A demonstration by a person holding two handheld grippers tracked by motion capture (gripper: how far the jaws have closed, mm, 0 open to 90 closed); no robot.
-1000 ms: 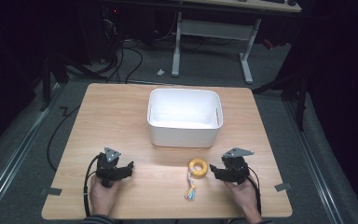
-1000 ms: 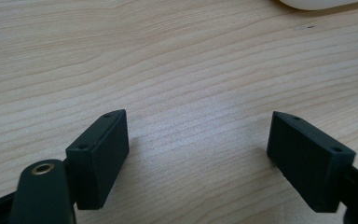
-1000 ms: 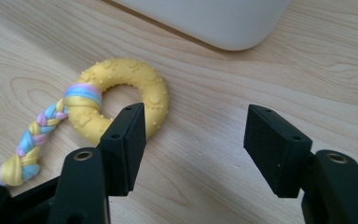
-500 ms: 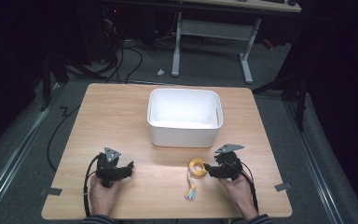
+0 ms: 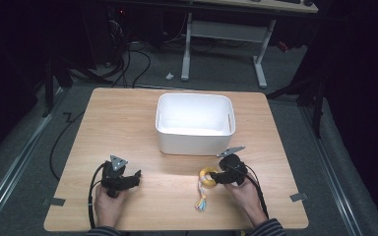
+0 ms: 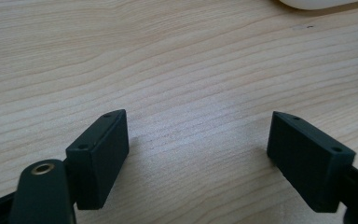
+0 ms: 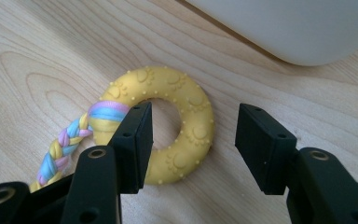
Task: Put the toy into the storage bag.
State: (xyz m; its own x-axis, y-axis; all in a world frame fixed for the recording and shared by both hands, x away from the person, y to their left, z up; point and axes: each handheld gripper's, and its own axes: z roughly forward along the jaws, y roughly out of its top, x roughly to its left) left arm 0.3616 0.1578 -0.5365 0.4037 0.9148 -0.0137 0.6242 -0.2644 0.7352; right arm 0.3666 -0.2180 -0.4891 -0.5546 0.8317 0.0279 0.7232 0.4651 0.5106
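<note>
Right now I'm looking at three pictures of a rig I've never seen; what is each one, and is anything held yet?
A person holds a two-jaw hand tool in each hand. The high view looks down on the wooden table with a white bin. The other two pictures come from cameras riding on each tool. The left gripper stands open over bare wood. The right gripper has just been closing around one side of a yellow ring toy with a braided tail; its pads do not yet press it.
</note>
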